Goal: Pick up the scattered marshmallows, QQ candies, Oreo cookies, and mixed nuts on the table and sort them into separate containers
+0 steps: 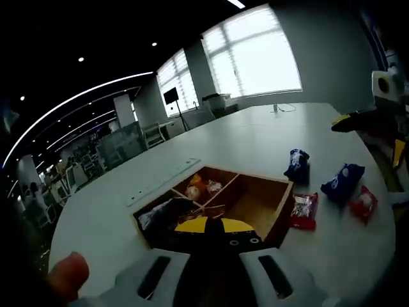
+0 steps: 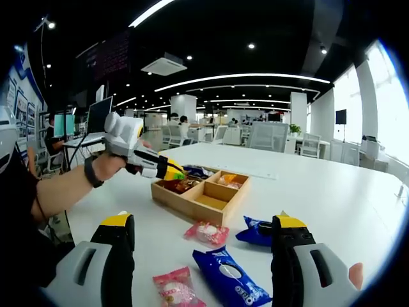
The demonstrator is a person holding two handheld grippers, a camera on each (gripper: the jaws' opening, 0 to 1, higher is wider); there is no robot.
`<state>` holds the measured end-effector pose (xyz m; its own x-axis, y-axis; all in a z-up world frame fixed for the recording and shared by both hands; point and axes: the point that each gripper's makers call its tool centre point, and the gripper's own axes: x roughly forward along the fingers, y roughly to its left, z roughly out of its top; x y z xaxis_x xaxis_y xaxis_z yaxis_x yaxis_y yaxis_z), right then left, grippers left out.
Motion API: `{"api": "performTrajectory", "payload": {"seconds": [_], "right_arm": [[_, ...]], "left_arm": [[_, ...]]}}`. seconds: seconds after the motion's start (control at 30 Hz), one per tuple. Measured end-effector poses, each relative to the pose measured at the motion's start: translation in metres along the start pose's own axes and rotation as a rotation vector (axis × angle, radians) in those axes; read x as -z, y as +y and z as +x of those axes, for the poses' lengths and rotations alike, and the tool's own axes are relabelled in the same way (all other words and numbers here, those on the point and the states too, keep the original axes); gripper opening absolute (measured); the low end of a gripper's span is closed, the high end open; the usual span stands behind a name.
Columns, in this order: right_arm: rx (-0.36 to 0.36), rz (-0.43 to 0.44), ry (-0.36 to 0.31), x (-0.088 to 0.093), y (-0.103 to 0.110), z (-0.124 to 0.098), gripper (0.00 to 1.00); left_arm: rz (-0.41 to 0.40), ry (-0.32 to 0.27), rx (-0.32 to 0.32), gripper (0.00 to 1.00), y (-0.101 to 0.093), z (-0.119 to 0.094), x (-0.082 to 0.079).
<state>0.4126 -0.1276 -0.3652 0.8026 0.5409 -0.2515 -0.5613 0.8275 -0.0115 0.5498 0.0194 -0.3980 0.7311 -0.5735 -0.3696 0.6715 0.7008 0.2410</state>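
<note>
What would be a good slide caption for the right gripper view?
Open right gripper faces snack packets on a white table; left gripper hovers over wooden tray.

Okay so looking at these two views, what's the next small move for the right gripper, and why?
Probably lower the right gripper onto the blue Oreo packet lying between its jaws. The jaws stand wide open, that packet is nearest, and the left gripper is already busy over the wooden tray, so the right one seems free to make the next pick.
</note>
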Motion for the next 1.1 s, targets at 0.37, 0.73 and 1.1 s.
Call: {"api": "performTrajectory", "payload": {"seconds": [0.37, 0.73, 1.1], "right_arm": [[0.004, -0.001, 0.004, 0.002, -0.001, 0.0, 0.83], [0.008, -0.003, 0.003, 0.001, -0.002, -0.001, 0.83], [0.006, -0.011, 0.004, 0.0, -0.001, -0.001, 0.83]], "left_arm": [[0.005, 0.026, 0.006, 0.1, 0.001, 0.005, 0.012], [-0.072, 0.002, 0.046, 0.1, 0.006, 0.013, 0.017], [-0.098, -0.015, 0.072, 0.12, 0.005, 0.013, 0.015]]}}
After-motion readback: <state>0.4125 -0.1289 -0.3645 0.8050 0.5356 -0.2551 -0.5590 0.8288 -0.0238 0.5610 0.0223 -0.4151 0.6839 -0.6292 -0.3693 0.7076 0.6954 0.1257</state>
